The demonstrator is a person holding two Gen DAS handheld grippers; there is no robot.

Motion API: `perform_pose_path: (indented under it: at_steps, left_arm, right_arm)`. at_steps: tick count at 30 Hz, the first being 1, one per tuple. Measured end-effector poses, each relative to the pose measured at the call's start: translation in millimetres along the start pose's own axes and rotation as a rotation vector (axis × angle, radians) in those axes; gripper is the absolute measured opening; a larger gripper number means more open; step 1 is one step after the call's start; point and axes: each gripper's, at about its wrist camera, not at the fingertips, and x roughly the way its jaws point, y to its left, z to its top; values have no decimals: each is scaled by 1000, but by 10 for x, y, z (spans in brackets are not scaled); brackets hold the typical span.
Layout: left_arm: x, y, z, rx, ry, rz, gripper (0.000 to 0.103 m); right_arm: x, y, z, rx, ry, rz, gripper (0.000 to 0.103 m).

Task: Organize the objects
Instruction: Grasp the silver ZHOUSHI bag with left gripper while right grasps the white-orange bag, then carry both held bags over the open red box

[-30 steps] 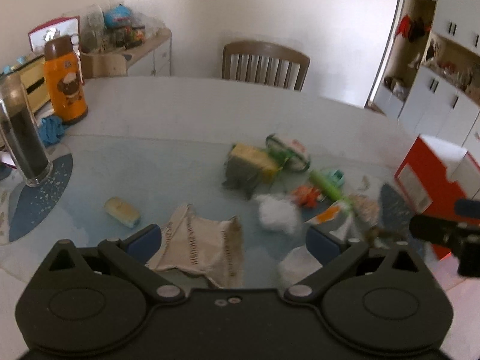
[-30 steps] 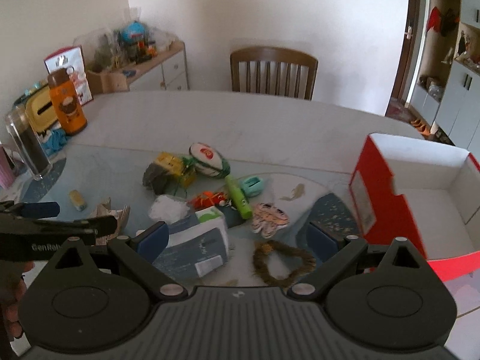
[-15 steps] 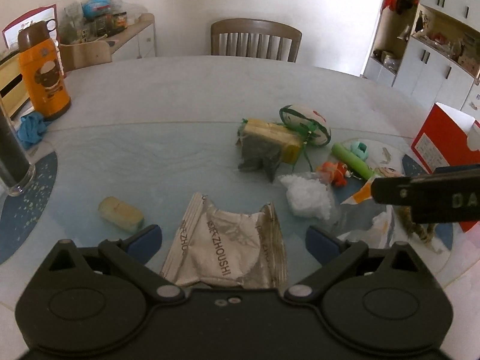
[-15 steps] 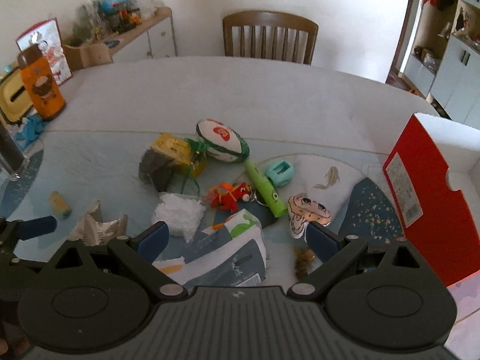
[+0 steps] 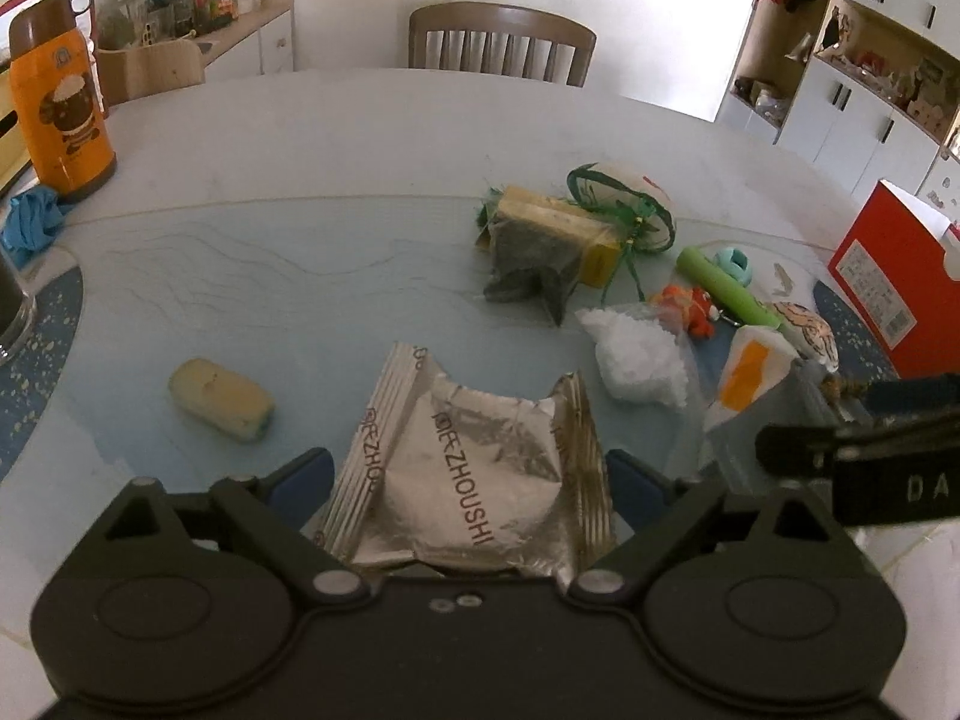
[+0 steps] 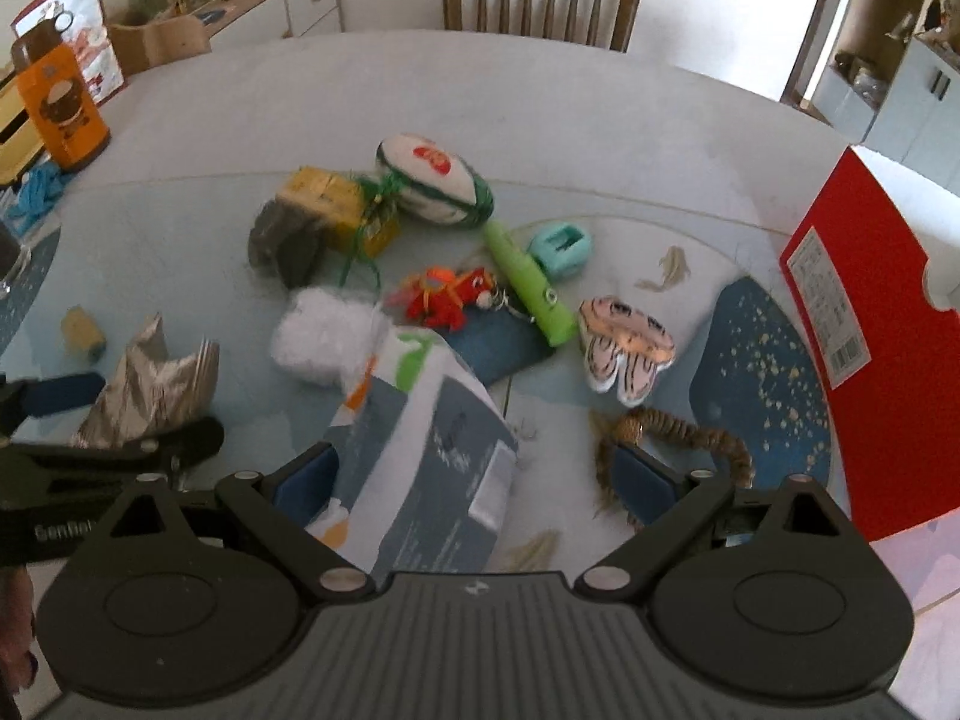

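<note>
A crumpled silver foil wrapper [image 5: 474, 462] lies flat on the glass table top, between the spread fingers of my left gripper [image 5: 465, 474], which is open around it. My right gripper [image 6: 474, 474] is open too, with a grey and white packet [image 6: 420, 438] between its fingers. A brown braided ring [image 6: 678, 432] lies by its right finger. In the right wrist view the left gripper [image 6: 120, 414] shows at the left edge, around the foil wrapper [image 6: 150, 384]. An open red box [image 6: 870, 330] stands at the right.
Ahead lie a white fluffy lump [image 5: 636, 354], a yellow box with a grey pouch [image 5: 552, 234], a small rugby ball [image 6: 435, 180], a green tube [image 6: 528, 282], a red toy [image 6: 447, 297], a teal block [image 6: 561, 249] and a striped shell [image 6: 627, 348]. A yellow block [image 5: 222, 399] lies left; an orange flask [image 5: 60, 108] stands far left.
Both grippers have come down and forward over the table. The foil wrapper now sits between the left fingers, and the grey packet between the right ones. Both stay open.
</note>
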Motion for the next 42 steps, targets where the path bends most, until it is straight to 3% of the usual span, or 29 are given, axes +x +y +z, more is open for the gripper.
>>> perform_pose_path:
  at_steps: [8,10,13,16,20,33,42]
  left_arm:
    - [-3,35,9,-17,-4,-25,77]
    - [-5,38,14,-16,-4,-30,74]
    - [-26,37,18,-19,-11,-74,54]
    - [-35,3,32,-9,-10,-74,52]
    - [-53,-13,43,-16,-11,-88,48]
    - [-418,-407,209,-23,-31,-139,48]
    - [-715,-1068,396,-7,-70,-156,48]
  right_arm:
    - [14,0,-46,-2,29,27,63]
    - [6,19,-51,-11,35,33,60]
    - [-41,39,-64,-28,25,43,48]
    - [-96,47,-79,-43,12,39,33]
    - [-159,-4,-97,-41,3,41,26]
    - [-719,-415,-123,24,-73,119,23]
    - [-1103,-1005,-116,50,-129,174,23]
